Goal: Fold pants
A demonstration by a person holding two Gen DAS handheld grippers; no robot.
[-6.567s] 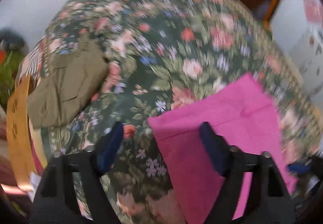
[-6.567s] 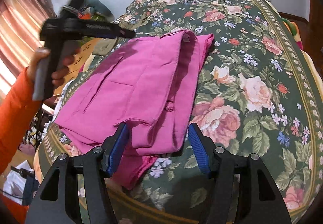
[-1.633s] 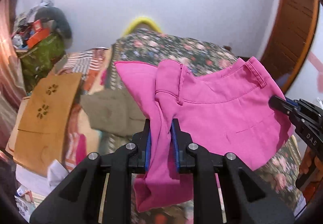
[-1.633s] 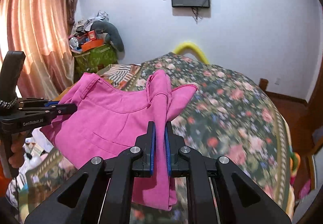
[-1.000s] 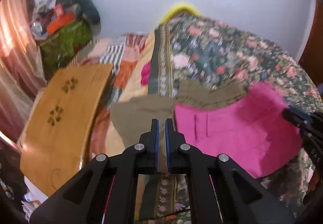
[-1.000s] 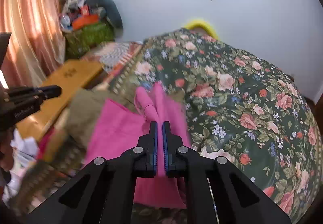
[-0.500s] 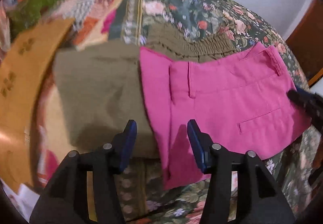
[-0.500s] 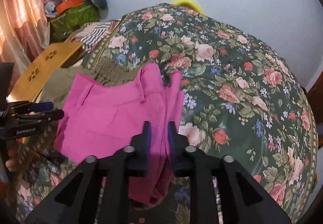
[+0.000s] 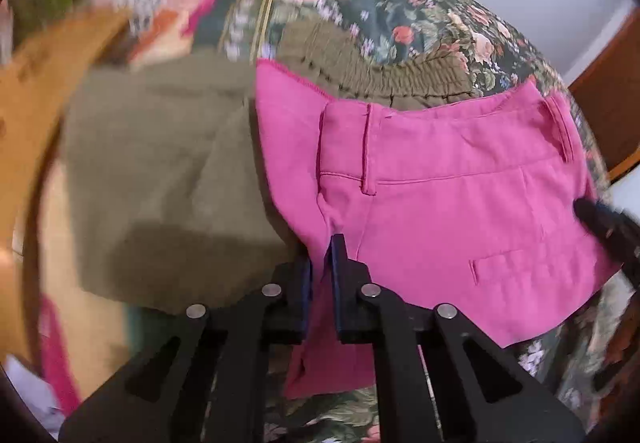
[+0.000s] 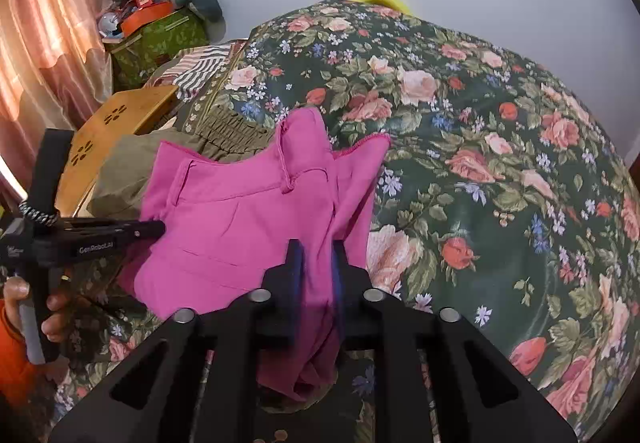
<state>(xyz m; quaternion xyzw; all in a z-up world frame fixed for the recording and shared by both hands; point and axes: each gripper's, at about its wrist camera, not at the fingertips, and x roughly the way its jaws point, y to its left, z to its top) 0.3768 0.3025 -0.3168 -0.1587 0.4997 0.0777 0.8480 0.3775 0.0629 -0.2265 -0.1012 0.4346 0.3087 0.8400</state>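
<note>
**Pink pants pinched at both ends on the flowered bed**

Flowered bed cover [image 10: 500,171] fills most of the right wrist view, with a white wall behind it and a pink curtain [image 10: 44,15] at the upper left of the frame. On the bed the pink pants [image 10: 248,219] lie folded, partly on top of olive-green clothes [image 9: 160,179]. Their waistband runs across the frame from left to right, so the long axis lies between the two grippers.

The left gripper [image 9: 320,275] has just been closing, and its fingers are now pressed together on the left edge of the pants, at the lower middle of the left wrist view. The right gripper [image 10: 316,267] has also just been closing; its fingers pinch the bunched cloth at the right edge. In the left wrist view this gripper shows only as a dark tip at the right border.

I think the next fold will turn on this line: each hand is at its own end, with the pants stretched between them.

For containers, a green box [image 10: 156,43] stands at the upper left, with an orange thing and other items piled on top; its inside is hidden.
</note>
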